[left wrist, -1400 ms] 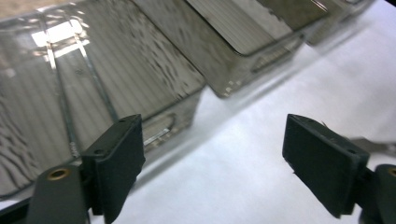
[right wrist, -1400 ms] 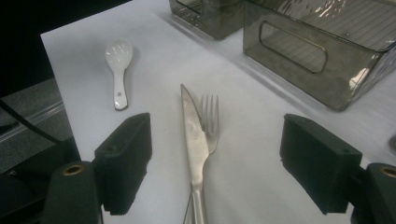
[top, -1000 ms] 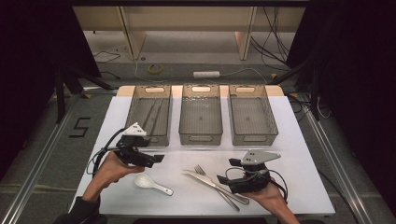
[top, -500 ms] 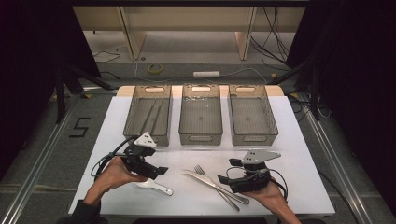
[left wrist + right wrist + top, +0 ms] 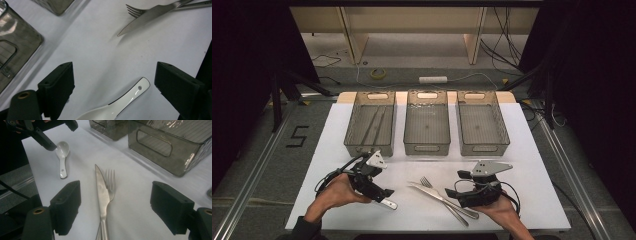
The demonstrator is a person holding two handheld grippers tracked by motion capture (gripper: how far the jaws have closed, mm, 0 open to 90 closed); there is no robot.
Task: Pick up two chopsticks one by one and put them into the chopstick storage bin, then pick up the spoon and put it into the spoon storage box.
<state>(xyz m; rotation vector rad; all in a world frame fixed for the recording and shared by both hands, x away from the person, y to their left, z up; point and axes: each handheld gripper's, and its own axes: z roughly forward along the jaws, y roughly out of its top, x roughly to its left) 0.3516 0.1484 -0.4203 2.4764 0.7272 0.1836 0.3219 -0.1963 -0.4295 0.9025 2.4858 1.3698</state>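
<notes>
1. A white-topped bench carries three grey plastic bins in a row along its far side: the left bin holds long thin utensils too dim to identify, while the middle bin and right bin look empty.
2. A person's left tongs hang low over the near-left part of the bench, jaws spread wide and gripping nothing.
3. The right tongs sit near the bench's front right, jaws likewise wide apart and empty, aimed at the metal cutlery.
4. A knife and a fork lie touching, crossed near their handles, between the two hands.
5. A white ceramic spoon lies flat directly between the left tongs' open jaws, its handle tip with the small hole reaching toward the right-hand jaw in the left gripper view, its bowl running off the bottom edge.
6. The spoon's long axis runs slantwise across the gap, not square to it, so a closing grip would likely want a slight turn of the wrist. The left hand is plainly nearer.
</notes>
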